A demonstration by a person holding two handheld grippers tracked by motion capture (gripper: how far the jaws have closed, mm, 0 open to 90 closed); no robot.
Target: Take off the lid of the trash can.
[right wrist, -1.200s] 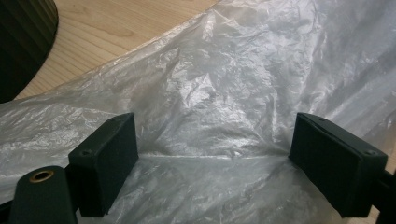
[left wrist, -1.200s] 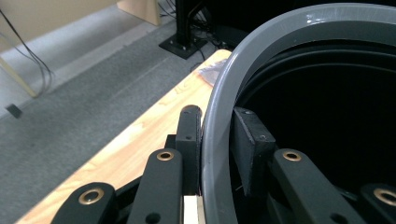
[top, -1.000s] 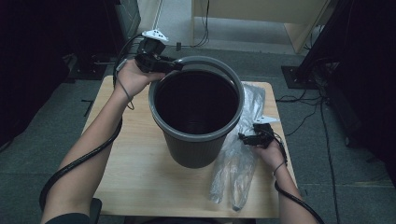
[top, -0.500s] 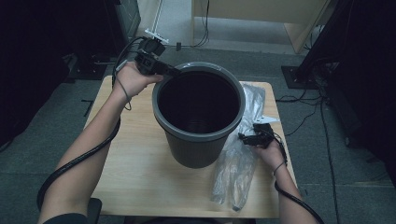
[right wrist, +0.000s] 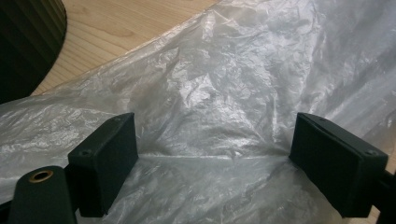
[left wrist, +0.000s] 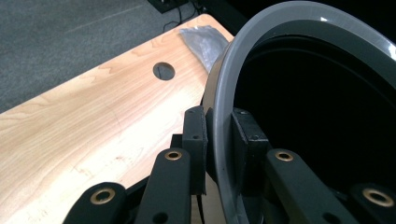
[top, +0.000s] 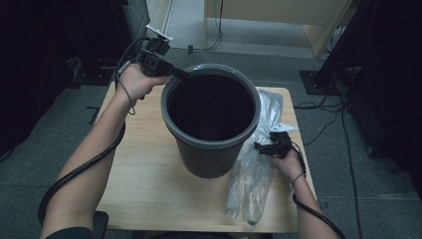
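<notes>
Left gripper [left wrist: 218, 140] pinches the round grey bin's [top: 211, 149] smooth rim; right gripper [right wrist: 215, 154] spread over crinkled plastic bag [right wrist: 219, 84].

Bare forearms, no sleeves visible. Left gripper [top: 185, 75]: black body, grey three-cornered plate on top at 12 o'clock of the hand, thick black cable looping back along the forearm toward 7 o'clock. Right gripper [top: 257, 147]: black, smaller in frame, pale plate on top, black cable trailing to 5 o'clock; thin band around that wrist. Close up, jaws are matte black links with brass-coloured pivot rivets, blocky black pads [left wrist: 194, 135] with small recessed screws.
</notes>
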